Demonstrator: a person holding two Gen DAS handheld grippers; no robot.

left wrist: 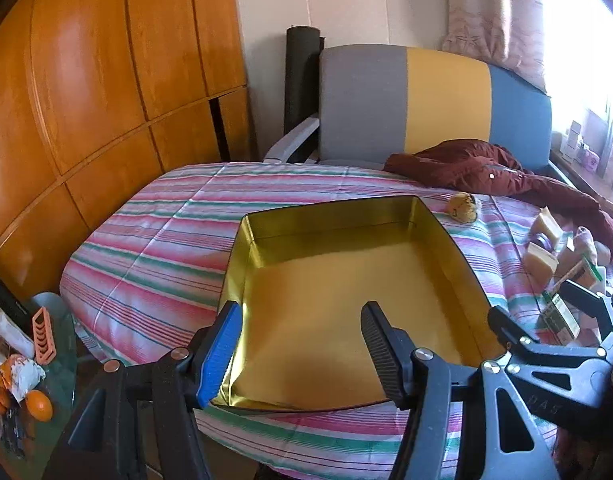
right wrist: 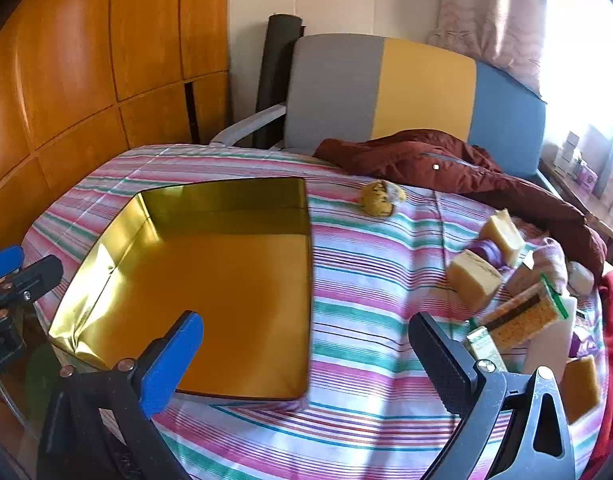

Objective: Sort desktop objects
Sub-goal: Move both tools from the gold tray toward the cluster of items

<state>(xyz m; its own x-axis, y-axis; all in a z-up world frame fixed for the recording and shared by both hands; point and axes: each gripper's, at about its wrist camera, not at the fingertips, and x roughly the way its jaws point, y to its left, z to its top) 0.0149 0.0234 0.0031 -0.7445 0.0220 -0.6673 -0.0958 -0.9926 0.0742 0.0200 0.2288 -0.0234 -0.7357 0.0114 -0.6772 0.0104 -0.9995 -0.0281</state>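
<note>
An open gold tin (left wrist: 330, 210) lies on the striped cloth (left wrist: 154, 240). My left gripper (left wrist: 300, 312) is open at the tin's near left corner: the blue finger (left wrist: 222, 348) stands outside the left wall, the black finger (left wrist: 380, 352) hangs over the tin's floor, and nothing is held. My right gripper (right wrist: 306, 320) is wide open and empty over the cloth, between the tin (right wrist: 226, 210) and a pile at the right. That pile holds yellow sponge blocks (right wrist: 472, 280), a packaged scouring sponge (right wrist: 522, 316) and small boxes (right wrist: 484, 346). A yellow spotted ball (right wrist: 378, 199) lies farther back.
A maroon jacket (right wrist: 446, 164) is draped over the far right of the cloth, in front of a grey, yellow and blue chair back (right wrist: 418, 92). A wooden wardrobe (left wrist: 106, 80) lines the left. A low glass side table with oranges (left wrist: 38, 404) stands at the near left.
</note>
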